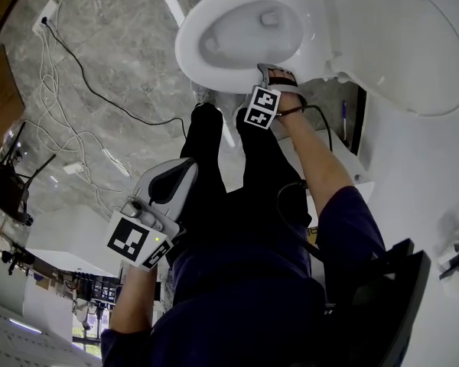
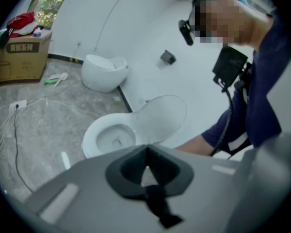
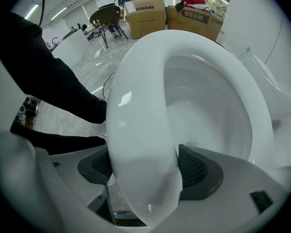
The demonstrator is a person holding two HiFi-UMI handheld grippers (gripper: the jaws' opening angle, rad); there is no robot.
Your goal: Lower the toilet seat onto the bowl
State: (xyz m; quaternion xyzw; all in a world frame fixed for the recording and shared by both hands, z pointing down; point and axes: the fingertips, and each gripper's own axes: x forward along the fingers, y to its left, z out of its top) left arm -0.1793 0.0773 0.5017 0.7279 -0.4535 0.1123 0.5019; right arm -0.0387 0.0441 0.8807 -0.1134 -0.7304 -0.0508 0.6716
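The white toilet seat (image 1: 193, 52) lies low over the bowl (image 1: 249, 29), and the lid (image 1: 402, 37) stands raised behind it. My right gripper (image 1: 269, 81) is at the seat's front edge, shut on it. The right gripper view shows the seat ring (image 3: 136, 106) running between the dark pads (image 3: 200, 171) of my right gripper (image 3: 143, 168); I cannot tell whether the ring touches the bowl (image 3: 208, 106). My left gripper (image 1: 187, 168) hangs apart beside the person's legs, shut and holding nothing. From my left gripper (image 2: 145, 150) the toilet seat (image 2: 93, 136) and lid (image 2: 162, 116) show farther off.
The person's black-clad legs (image 1: 208, 147) stand right in front of the bowl. Cables (image 1: 61, 75) trail over the grey stone floor from a wall socket (image 1: 46, 15). A second white fixture (image 2: 104, 72) and a cardboard box (image 2: 22, 57) stand along the wall.
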